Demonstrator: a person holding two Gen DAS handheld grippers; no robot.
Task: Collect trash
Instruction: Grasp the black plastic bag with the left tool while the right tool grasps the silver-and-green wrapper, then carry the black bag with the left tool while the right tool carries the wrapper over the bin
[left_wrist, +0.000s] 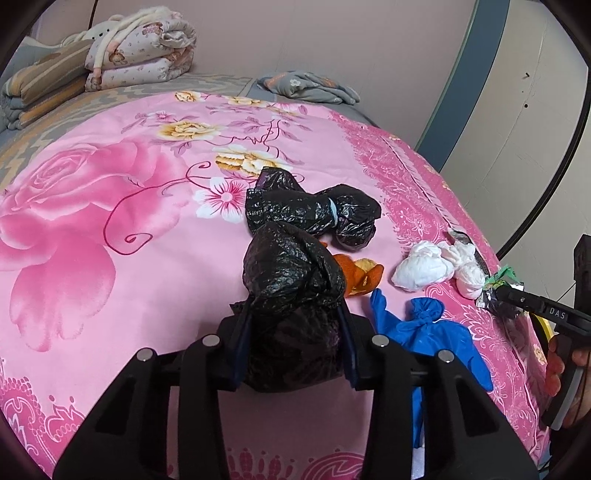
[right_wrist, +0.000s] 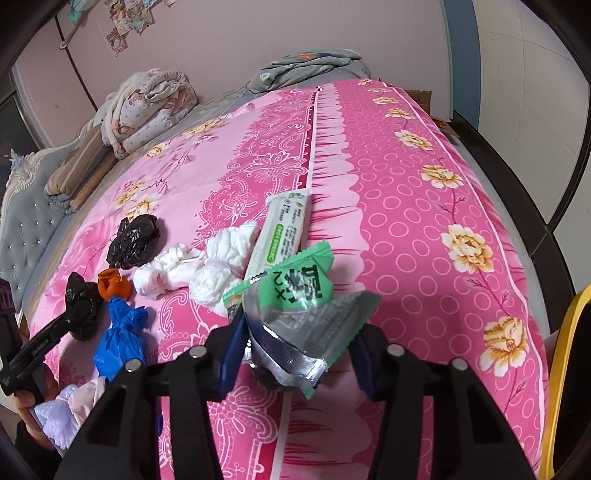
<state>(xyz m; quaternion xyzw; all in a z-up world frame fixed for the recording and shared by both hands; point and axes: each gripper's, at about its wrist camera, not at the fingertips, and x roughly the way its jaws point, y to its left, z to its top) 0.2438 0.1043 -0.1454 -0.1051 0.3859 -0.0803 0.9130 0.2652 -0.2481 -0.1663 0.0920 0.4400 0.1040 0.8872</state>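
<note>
Now my left tongs (left_wrist: 293, 314) pinch the black bag (left_wrist: 291, 291); right tongs (right_wrist: 295, 343) half-closed on the wrapper (right_wrist: 295, 328) — squeeze firmly, lift straight.

Pink floral bedspread (left_wrist: 110, 221), folded quilts (left_wrist: 140, 48); pale pink wall (left_wrist: 314, 37), grey tufted headboard (right_wrist: 26, 229)

Lying mid-frame on bedspread (left_wrist: 110, 221): tied bag (left_wrist: 314, 214) above crumpled bag (left_wrist: 291, 273), peel (left_wrist: 360, 275) just right, tissues (left_wrist: 424, 269) further right, glove (left_wrist: 424, 332) below.

orange peel (left_wrist: 360, 277) half hidden behind black bag (left_wrist: 291, 280), blue glove (left_wrist: 428, 332) partly behind left claw (left_wrist: 293, 325)
</note>
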